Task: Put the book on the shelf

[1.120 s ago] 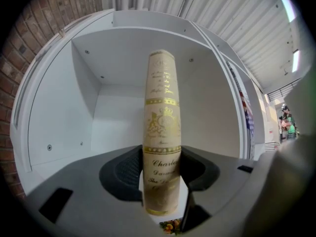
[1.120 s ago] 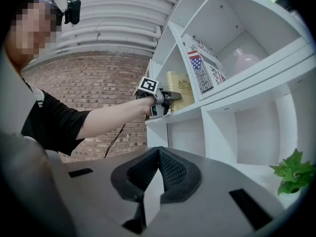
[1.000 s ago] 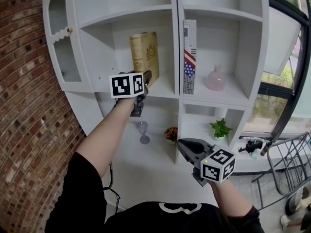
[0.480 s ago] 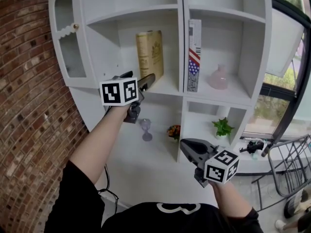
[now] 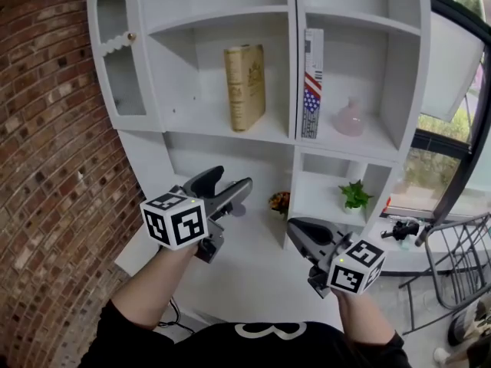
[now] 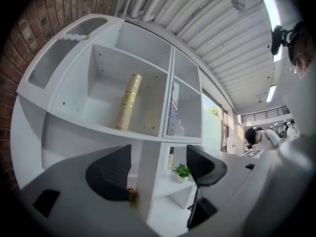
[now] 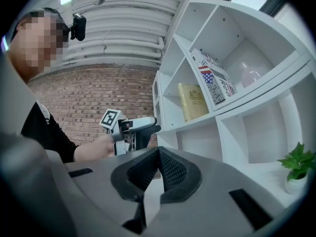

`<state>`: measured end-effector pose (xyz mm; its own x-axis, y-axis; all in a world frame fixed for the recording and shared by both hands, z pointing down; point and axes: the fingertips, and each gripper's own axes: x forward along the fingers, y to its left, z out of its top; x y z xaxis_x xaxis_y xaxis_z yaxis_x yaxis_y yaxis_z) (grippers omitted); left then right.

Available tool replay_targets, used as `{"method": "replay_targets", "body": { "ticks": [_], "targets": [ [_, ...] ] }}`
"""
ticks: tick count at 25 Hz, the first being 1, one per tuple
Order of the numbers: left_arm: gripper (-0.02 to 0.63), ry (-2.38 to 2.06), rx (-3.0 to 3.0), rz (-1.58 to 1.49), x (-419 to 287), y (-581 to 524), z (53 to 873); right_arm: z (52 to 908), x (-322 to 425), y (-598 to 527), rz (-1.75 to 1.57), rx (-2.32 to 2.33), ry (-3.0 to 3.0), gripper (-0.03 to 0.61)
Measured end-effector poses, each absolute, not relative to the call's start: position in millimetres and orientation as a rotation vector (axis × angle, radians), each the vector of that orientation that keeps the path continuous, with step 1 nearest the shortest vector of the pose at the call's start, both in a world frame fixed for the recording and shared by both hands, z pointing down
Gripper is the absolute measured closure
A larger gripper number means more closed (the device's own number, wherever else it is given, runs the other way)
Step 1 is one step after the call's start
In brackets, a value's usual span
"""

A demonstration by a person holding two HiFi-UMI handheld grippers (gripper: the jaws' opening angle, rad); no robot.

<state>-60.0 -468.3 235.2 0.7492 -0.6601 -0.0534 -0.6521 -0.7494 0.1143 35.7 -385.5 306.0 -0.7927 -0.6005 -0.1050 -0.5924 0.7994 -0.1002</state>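
Note:
A tan book with gold print (image 5: 245,87) stands upright on the white shelf (image 5: 201,125), in the left middle compartment against the divider; it also shows as the book (image 6: 127,101) (image 7: 191,100) in both gripper views. My left gripper (image 5: 232,179) (image 6: 158,169) hangs well below and in front of that compartment, apart from the book. Its jaws stand wide and are closing, with nothing between them. My right gripper (image 5: 295,228) (image 7: 158,154) is low at the right, its jaws pressed together and empty.
A flag-patterned book (image 5: 312,83) and a pink vase (image 5: 349,119) fill the compartment to the right. Below are a small potted plant (image 5: 355,195) and orange flowers (image 5: 280,202). A brick wall (image 5: 54,167) runs along the left; a metal cart (image 5: 453,259) stands at the right.
My left gripper has let go of the book, opened, and drawn back down and toward me. The book stays standing on the shelf. The right gripper has barely moved.

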Motion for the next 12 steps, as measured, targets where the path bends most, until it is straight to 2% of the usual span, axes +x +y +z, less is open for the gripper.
{"method": "replay_targets", "body": {
  "ticks": [2,5,12],
  "targets": [
    [0.308,-1.025,2.862,-0.146,-57,-447,247,309,33,-381,-0.113,-0.939,2.846,0.568],
    [0.477,-0.965,2.869,-0.180,-53,-417,263,319,30,-374,-0.149,-0.925,2.840,0.568],
    [0.575,-0.774,2.772,-0.204,-34,-368,316,342,31,-362,-0.224,-0.933,2.824,0.568]
  ]
}}
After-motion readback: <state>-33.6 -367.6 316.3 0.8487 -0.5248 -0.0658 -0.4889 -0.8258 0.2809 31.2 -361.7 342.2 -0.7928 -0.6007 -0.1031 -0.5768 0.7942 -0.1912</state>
